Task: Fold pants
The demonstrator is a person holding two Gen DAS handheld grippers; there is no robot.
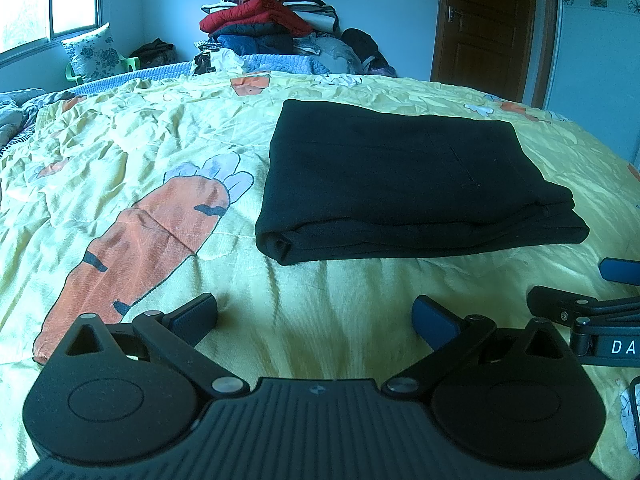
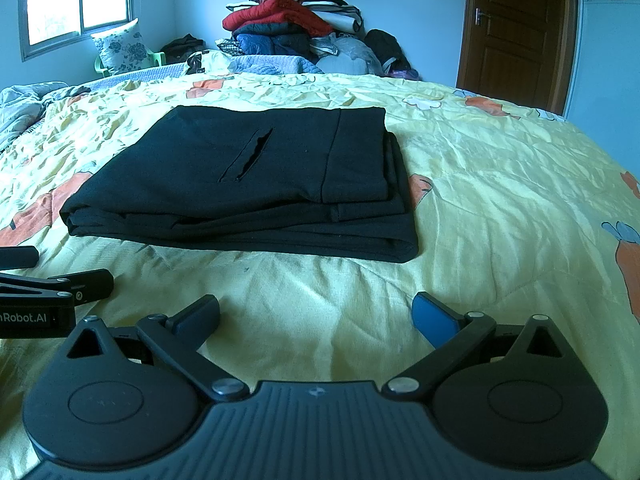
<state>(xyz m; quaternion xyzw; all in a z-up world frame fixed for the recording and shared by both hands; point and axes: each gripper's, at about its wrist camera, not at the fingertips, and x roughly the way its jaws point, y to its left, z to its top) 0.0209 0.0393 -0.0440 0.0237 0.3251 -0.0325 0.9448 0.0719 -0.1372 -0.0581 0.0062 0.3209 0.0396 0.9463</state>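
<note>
Right up close, the left gripper sits low over the bed, its two fingers spread wide apart with nothing between them, only yellow fabric showing in the gap. Beside it the right gripper is the same story: fingers splayed, empty, hanging just above the quilt. Each one peeks into the other's view at the frame edge, so they are side by side and near each other.

Just past the fingertips lies wrinkled yellow quilt, printed with a big orange carrot off to the left gripper's side. Beyond that, the pants, black, folded into a neat stacked rectangle, lying flat on the quilt and clear of both grippers. A pocket slit shows on the top layer, and the folded edges are layered along the near side.

Further back, at the far side of the bed, a tall pile of clothes rises against the wall. A window is at the left, a brown door at the right.
</note>
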